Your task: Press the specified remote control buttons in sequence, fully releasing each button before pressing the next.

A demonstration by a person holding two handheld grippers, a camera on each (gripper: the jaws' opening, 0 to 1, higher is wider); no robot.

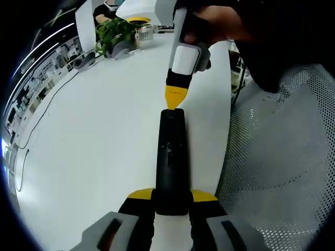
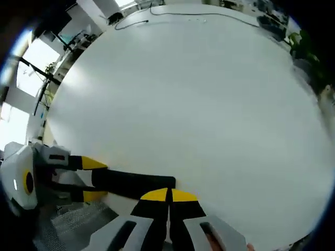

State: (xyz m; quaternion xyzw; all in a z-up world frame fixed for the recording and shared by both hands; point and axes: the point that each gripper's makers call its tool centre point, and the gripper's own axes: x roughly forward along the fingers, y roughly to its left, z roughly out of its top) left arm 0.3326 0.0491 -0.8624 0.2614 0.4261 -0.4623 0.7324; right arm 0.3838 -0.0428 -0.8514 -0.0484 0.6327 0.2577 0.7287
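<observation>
Left gripper [image 1: 171,205] clamps near end of black remote [image 1: 171,157], lower centre of frame, over white table [image 1: 94,136]. Right gripper [image 1: 175,100], jaws together, tip on remote's far end. I judge press underway; sequence count unknown, release pending.

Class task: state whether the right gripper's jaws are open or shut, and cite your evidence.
Shut. In the right gripper view, the right gripper has its yellow tips together with no gap, at the end of the black remote; the left gripper clamps the other end.
</observation>
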